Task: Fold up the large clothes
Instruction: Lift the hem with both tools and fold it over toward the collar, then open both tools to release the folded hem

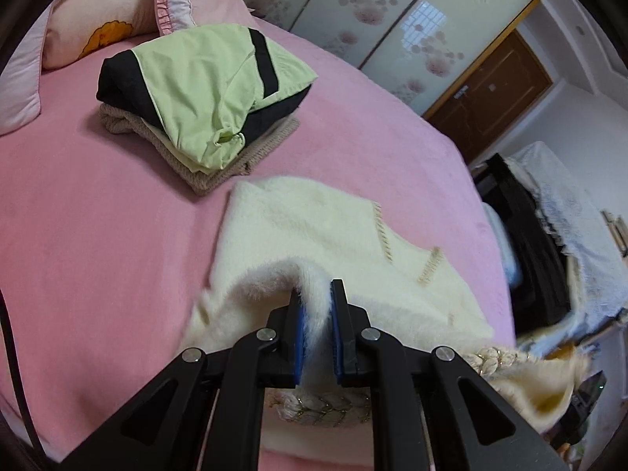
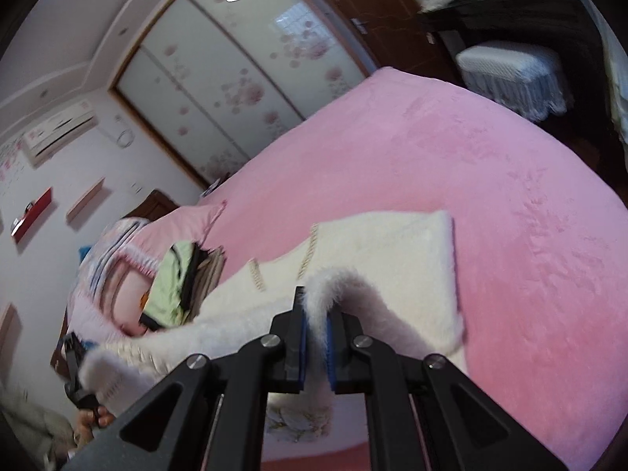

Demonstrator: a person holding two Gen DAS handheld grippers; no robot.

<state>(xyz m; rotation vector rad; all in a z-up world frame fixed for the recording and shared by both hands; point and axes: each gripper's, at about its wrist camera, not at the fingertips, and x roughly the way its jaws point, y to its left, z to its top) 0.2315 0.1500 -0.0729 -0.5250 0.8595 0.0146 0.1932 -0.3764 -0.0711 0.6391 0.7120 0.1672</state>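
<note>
A fluffy cream sweater (image 1: 314, 231) with beige stitch lines lies on the pink bed; it also shows in the right wrist view (image 2: 392, 247). My left gripper (image 1: 316, 294) is shut on a raised fold of the sweater's near edge, fur pinched between the blue pads (image 1: 300, 333). My right gripper (image 2: 314, 306) is likewise shut on a raised fold of the same sweater. The near part of the sweater is lifted off the bed and the far part lies flat. The left gripper also shows at the left edge of the right wrist view (image 2: 78, 369).
A stack of folded clothes (image 1: 204, 98), light green and black on top of beige knit, sits on the pink bed (image 1: 78, 235) beyond the sweater. Pillows (image 1: 98, 19) lie at the head. A wardrobe (image 1: 392, 19), a door (image 1: 490, 90) and a covered stool (image 2: 514, 74) stand beyond the bed.
</note>
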